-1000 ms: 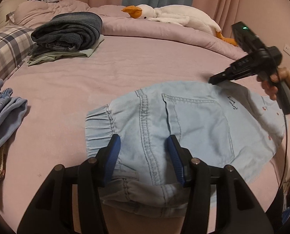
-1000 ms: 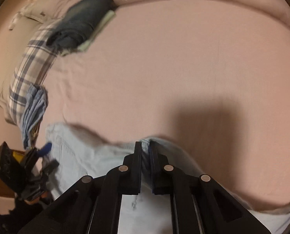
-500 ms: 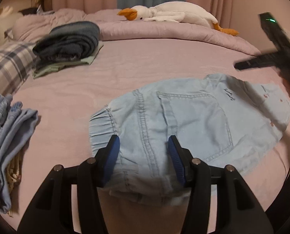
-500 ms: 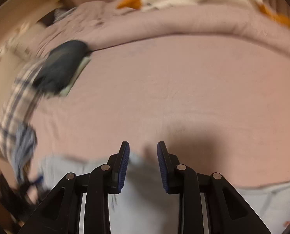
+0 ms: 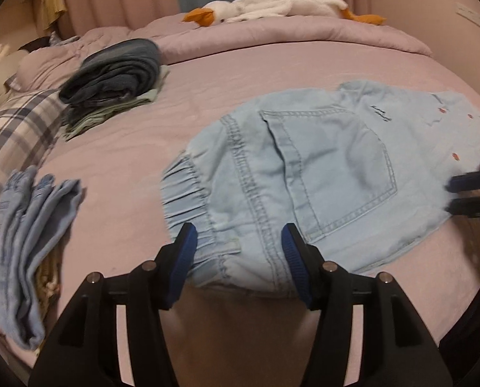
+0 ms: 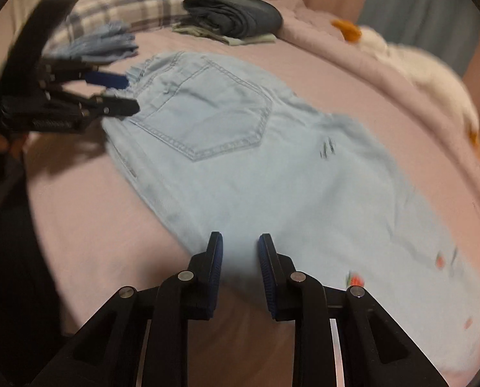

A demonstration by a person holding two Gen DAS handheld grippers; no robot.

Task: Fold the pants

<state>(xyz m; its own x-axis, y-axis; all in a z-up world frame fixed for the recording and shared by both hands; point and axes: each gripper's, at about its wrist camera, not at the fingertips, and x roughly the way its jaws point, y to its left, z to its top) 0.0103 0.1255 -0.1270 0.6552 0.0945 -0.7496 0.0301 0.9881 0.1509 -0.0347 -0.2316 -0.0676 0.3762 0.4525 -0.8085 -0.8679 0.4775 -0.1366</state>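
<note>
Pink bed (image 5: 240,64); pants (image 5: 320,167) partly hidden, right edge blurred

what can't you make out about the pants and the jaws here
- Pants, left wrist view: near waistband edge hidden behind the left gripper; whether its jaws pinch cloth is unclear.
- Right gripper, right wrist view: motion blur hides whether its jaws touch the fabric.
- Small print on the pants: too blurred to read.
- Right gripper in left wrist view: cut off by the edge.

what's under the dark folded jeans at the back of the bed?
A pale green folded garment sticks out beneath the dark jeans, and under that is the pink bedsheet. Whether anything else is in the stack is hidden by the jeans.
</note>
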